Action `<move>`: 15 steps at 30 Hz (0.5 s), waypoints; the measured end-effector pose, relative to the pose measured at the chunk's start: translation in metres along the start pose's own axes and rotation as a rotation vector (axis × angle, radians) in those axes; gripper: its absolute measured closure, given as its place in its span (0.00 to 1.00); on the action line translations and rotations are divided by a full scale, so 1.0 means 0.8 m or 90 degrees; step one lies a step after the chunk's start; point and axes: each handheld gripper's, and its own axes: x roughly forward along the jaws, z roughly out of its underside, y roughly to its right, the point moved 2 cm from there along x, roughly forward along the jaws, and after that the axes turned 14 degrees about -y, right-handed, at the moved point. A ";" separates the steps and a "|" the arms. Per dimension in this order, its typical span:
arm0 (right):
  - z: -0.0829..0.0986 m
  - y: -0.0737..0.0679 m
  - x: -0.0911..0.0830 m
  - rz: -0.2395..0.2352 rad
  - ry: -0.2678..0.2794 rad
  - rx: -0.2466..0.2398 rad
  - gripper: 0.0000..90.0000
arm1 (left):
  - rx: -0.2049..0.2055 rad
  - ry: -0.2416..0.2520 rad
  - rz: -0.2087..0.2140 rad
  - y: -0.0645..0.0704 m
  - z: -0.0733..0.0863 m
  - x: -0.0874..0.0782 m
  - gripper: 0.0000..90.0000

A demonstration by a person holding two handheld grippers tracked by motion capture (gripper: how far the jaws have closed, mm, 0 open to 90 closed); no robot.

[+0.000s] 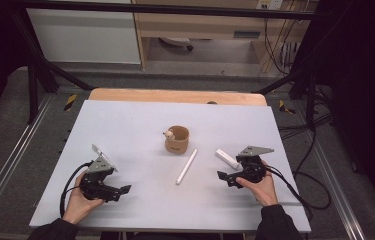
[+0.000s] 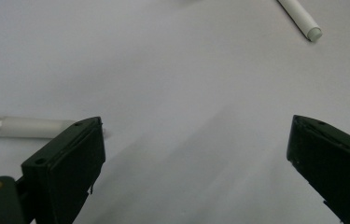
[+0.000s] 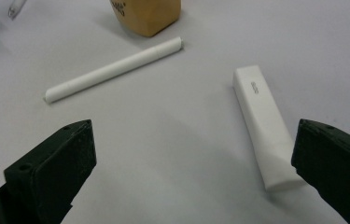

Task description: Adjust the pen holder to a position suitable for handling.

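Grippers rest low on the table (image 1: 125,125) — left gripper (image 1: 124,190), right gripper (image 1: 223,176), a cup (image 1: 177,139) ahead between them. Left gripper view: jaws wide apart, nothing held. Right gripper view: jaws spread — a pen (image 3: 112,70) ahead, a white block (image 3: 265,121) beside its right jaw.

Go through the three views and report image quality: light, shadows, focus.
High view: table evenly lit, surroundings dark, whole frame slightly soft. Left gripper view: soft overall, the pen tip legible, faint shadow on the surface between the open jaws. Right gripper view: white pen and white block fairly sharp with soft shadows, the near jaws blurred.
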 end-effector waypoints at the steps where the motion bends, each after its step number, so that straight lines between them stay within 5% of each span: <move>1: 0.000 0.000 0.000 0.000 0.000 0.000 0.01 | 0.002 -0.001 0.001 0.001 -0.001 0.001 0.05; 15: 0.034 0.012 -0.015 -0.003 0.012 0.004 0.01 | 0.017 -0.008 0.015 0.030 -0.032 0.012 0.05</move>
